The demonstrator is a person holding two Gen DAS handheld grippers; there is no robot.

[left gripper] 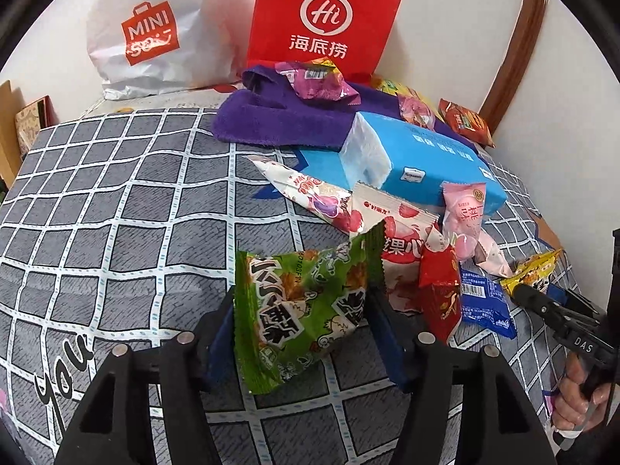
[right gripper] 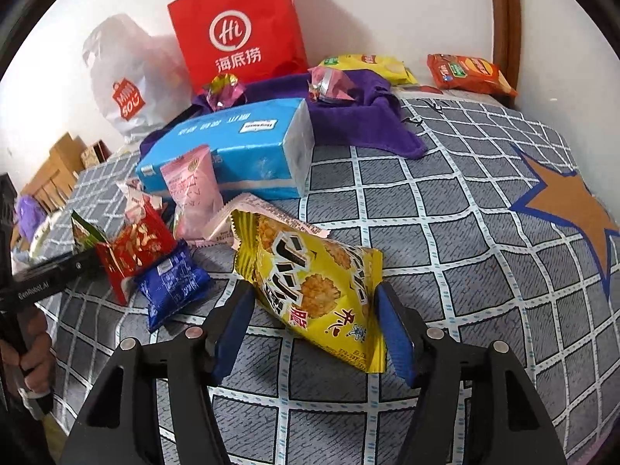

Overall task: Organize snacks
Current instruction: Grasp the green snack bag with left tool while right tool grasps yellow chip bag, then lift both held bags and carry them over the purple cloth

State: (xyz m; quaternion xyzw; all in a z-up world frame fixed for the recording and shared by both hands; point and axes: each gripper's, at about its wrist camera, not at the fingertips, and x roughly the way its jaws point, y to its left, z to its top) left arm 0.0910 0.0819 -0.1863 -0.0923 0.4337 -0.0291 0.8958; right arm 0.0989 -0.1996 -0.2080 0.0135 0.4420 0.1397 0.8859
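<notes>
My left gripper [left gripper: 306,325] is shut on a green snack packet [left gripper: 306,306] and holds it tilted above the checked bedspread [left gripper: 116,209]. My right gripper [right gripper: 316,317] is shut on a yellow snack packet [right gripper: 314,286], its fingers pressing both sides. A heap of loose snacks lies between them: a red packet [left gripper: 441,290], a blue packet [left gripper: 484,302], a pink packet [left gripper: 465,213] and white-and-red packets [left gripper: 391,217]. In the right wrist view the red packet [right gripper: 133,248], the blue packet [right gripper: 172,283] and the pink packet [right gripper: 192,186] lie left of the yellow one.
A blue tissue pack [left gripper: 418,159] lies on a purple towel [left gripper: 279,116] with a purple wrapper [left gripper: 317,81] on it. A red paper bag [left gripper: 325,19] and a white plastic bag [left gripper: 151,31] stand against the wall. Orange [right gripper: 469,71] and yellow [right gripper: 368,64] packets lie far back.
</notes>
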